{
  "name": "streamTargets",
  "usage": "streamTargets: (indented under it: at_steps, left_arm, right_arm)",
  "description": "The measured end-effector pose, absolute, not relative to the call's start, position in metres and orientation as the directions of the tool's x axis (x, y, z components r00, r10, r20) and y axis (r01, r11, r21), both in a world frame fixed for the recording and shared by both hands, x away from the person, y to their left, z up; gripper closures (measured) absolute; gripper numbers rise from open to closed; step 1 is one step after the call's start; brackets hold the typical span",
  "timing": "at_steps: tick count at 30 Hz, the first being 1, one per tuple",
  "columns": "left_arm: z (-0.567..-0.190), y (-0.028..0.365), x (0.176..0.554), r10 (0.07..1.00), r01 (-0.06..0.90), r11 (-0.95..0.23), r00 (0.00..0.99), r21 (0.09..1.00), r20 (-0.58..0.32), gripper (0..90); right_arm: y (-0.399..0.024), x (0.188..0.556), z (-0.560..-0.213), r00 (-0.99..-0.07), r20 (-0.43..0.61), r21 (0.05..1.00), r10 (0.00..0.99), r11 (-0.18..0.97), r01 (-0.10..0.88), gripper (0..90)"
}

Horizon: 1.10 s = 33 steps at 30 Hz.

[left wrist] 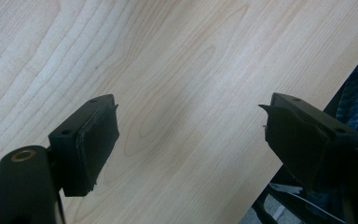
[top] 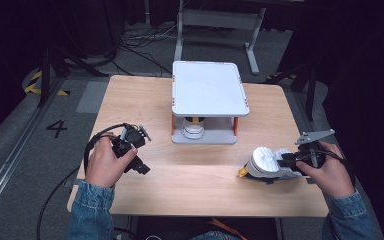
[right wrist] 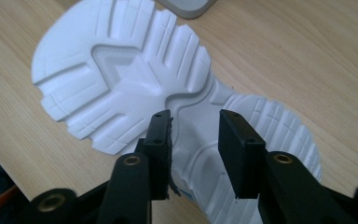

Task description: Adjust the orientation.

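Right tool (right wrist: pixel 193 140) seemingly pinches the shoe (right wrist: pixel 135 88) mid-sole: light, stiff, grippy tread. Left tool (left wrist: pixel 191 140) is spread, empty.

Under the white rack's top shelf (top: pixel 210 90), a second shoe (top: pixel 193 127) is mostly covered; only its white front shows. Beside the rack, the shoe (right wrist: pixel 168 93) near the right gripper (right wrist: pixel 195 135) has its heel cut off and its upper unseen in the right gripper view.

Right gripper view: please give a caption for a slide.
Right claw over the white sole of a shoe lying on a wooden table.
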<state>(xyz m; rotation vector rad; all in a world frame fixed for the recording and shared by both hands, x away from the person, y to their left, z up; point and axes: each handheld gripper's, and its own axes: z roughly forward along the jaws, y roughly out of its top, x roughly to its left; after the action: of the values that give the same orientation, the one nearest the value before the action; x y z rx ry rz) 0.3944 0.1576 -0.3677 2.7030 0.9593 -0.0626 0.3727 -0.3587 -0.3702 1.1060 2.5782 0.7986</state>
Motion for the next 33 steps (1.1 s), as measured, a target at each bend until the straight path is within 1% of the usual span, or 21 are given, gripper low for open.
streamTargets:
  at_steps: [1, 5, 6, 7, 11, 12, 13, 17, 19, 22, 24, 25, 26, 27, 28, 30, 32, 33]
  left_arm:
    - [-0.367, 0.157, 0.395, 0.625, 0.638, -0.734, 0.769, 0.232, -0.134, 17.9]
    - [-0.368, 0.157, 0.396, 0.634, 0.643, -0.728, 0.763, 0.236, -0.123, 18.0]
    - [-0.368, 0.156, 0.397, 0.641, 0.648, -0.720, 0.758, 0.250, -0.121, 18.0]
    - [-0.367, 0.156, 0.398, 0.643, 0.648, -0.714, 0.757, 0.264, -0.118, 18.0]
    - [-0.364, 0.153, 0.399, 0.657, 0.653, -0.702, 0.748, 0.282, -0.096, 18.1]
    - [-0.364, 0.152, 0.400, 0.656, 0.652, -0.702, 0.749, 0.287, -0.094, 18.1]
    - [-0.365, 0.150, 0.400, 0.659, 0.656, -0.700, 0.746, 0.283, -0.099, 18.1]
    - [-0.364, 0.147, 0.404, 0.652, 0.648, -0.710, 0.753, 0.276, -0.087, 19.3]
    - [-0.363, 0.144, 0.405, 0.656, 0.646, -0.715, 0.752, 0.266, -0.064, 19.4]
    - [-0.362, 0.139, 0.408, 0.653, 0.638, -0.729, 0.757, 0.248, -0.027, 22.2]
    - [-0.363, 0.137, 0.409, 0.653, 0.636, -0.730, 0.757, 0.251, -0.019, 22.4]
    - [-0.363, 0.137, 0.409, 0.653, 0.636, -0.730, 0.757, 0.251, -0.019, 22.4]
    - [-0.362, 0.136, 0.410, 0.647, 0.631, -0.735, 0.762, 0.248, -0.018, 22.4]
    - [-0.362, 0.135, 0.410, 0.649, 0.631, -0.733, 0.761, 0.252, -0.017, 22.5]
    - [-0.362, 0.135, 0.410, 0.649, 0.631, -0.733, 0.761, 0.252, -0.017, 22.4]
    - [-0.361, 0.134, 0.411, 0.646, 0.629, -0.734, 0.763, 0.256, -0.022, 22.4]
    - [-0.361, 0.134, 0.411, 0.646, 0.629, -0.734, 0.763, 0.256, -0.022, 22.1]
    - [-0.361, 0.134, 0.411, 0.646, 0.629, -0.734, 0.763, 0.256, -0.022, 21.9]
  right_arm:
    - [-0.357, 0.374, -0.373, -0.690, 0.000, 0.558, 0.724, 0.573, 0.601, 66.3]
    - [-0.357, 0.375, -0.374, -0.694, 0.001, 0.548, 0.720, 0.580, 0.603, 68.9]
    - [-0.358, 0.373, -0.374, -0.692, 0.007, 0.533, 0.721, 0.583, 0.613, 71.0]
    - [-0.358, 0.372, -0.375, -0.690, 0.017, 0.526, 0.723, 0.581, 0.621, 71.3]
    - [-0.358, 0.368, -0.375, -0.695, 0.036, 0.495, 0.718, 0.591, 0.637, 74.1]
    - [-0.358, 0.365, -0.375, -0.696, 0.057, 0.470, 0.716, 0.596, 0.651, 77.1]
    - [-0.358, 0.365, -0.375, -0.696, 0.057, 0.470, 0.716, 0.596, 0.651, 77.1]
    - [-0.358, 0.358, -0.375, -0.698, 0.073, 0.380, 0.712, 0.627, 0.680, 86.8]
    - [-0.360, 0.355, -0.378, -0.697, 0.093, 0.321, 0.711, 0.641, 0.697, 88.8]
    - [-0.363, 0.352, -0.384, -0.690, 0.132, 0.235, 0.712, 0.654, 0.719, 90.0]
    - [-0.363, 0.350, -0.387, -0.688, 0.154, 0.179, 0.709, 0.665, 0.725, 90.0]
    - [-0.363, 0.350, -0.387, -0.688, 0.154, 0.179, 0.709, 0.665, 0.725, 90.0]
    - [-0.363, 0.350, -0.390, -0.687, 0.168, 0.147, 0.707, 0.672, 0.726, 90.0]
    - [-0.362, 0.351, -0.396, -0.685, 0.170, 0.092, 0.708, 0.681, 0.726, 90.0]
    - [-0.362, 0.351, -0.398, -0.685, 0.158, 0.083, 0.711, 0.681, 0.727, 89.8]
    - [-0.363, 0.355, -0.402, -0.676, 0.090, 0.102, 0.731, 0.669, 0.736, 79.6]
    - [-0.364, 0.360, -0.409, -0.663, 0.021, 0.158, 0.748, 0.652, 0.741, 75.2]
    - [-0.364, 0.360, -0.409, -0.663, 0.021, 0.158, 0.748, 0.652, 0.741, 75.2]
